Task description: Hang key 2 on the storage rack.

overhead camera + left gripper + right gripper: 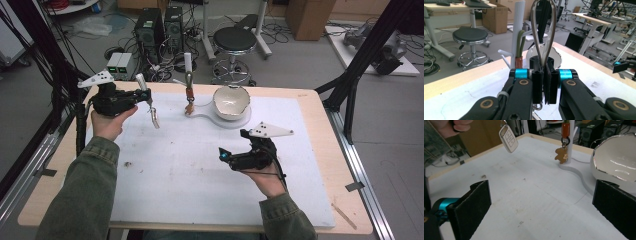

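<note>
- We see the car key [509, 137] dangling above the white mat's [200, 170] far left part, hung from a metal loop [543, 32].
- Our left gripper [543, 82] is clamped on that loop, jaws pressed together.
- Further along stands the white post [188, 62] with a bear charm [561, 155] — beside the white bowl [231, 101].
- Our right gripper [541, 207] hovers low over the mat — jaws spread wide, nothing between them.

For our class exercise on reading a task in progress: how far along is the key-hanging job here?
Done: one keychain with an orange tag already hangs on the white stand. In hand: the left gripper is shut on a metal loop, the car key dangling in the air. Left: probably hanging it on the stand. The right gripper is open, holding nothing.
</note>
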`<state>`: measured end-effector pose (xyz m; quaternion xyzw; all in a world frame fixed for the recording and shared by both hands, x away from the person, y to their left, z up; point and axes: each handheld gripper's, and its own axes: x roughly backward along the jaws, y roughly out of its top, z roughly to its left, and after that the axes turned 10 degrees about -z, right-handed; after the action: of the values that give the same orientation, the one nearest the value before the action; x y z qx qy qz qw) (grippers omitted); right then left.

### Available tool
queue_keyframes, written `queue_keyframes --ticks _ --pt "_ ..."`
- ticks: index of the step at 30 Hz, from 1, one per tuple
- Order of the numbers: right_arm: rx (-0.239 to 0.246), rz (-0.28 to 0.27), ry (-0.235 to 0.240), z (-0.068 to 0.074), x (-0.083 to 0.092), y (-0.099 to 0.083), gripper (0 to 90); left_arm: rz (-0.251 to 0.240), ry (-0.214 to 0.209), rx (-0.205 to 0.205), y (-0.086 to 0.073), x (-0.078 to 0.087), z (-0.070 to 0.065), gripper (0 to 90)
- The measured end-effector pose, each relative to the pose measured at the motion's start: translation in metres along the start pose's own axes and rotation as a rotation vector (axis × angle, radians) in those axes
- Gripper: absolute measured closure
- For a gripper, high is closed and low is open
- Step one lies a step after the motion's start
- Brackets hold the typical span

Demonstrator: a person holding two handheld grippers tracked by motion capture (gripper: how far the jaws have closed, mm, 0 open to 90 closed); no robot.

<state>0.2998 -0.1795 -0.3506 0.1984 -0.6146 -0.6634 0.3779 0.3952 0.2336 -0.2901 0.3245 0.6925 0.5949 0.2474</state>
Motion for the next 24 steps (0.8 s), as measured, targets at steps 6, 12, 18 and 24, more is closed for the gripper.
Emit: queue_keyframes --ticks 6,12,18,24 --pt "0.014 0.004 -0.025 -0.006 0.012 -0.018 0.9 0.018 0.017 -0.013 0.006 -0.010 0.009 86.4" --pt "0.006 -0.017 -0.075 -0.016 0.025 -0.029 0.9 0.034 0.015 -0.018 0.011 -0.021 0.017 86.4" --pt "-0.002 -0.029 -0.112 -0.025 0.037 -0.040 1.0 0.015 0.052 0.024 0.009 -0.025 0.033 86.4" --pt "-0.004 -0.040 -0.158 -0.033 0.055 -0.047 0.9 0.010 0.081 0.065 0.003 -0.025 0.052 86.4"
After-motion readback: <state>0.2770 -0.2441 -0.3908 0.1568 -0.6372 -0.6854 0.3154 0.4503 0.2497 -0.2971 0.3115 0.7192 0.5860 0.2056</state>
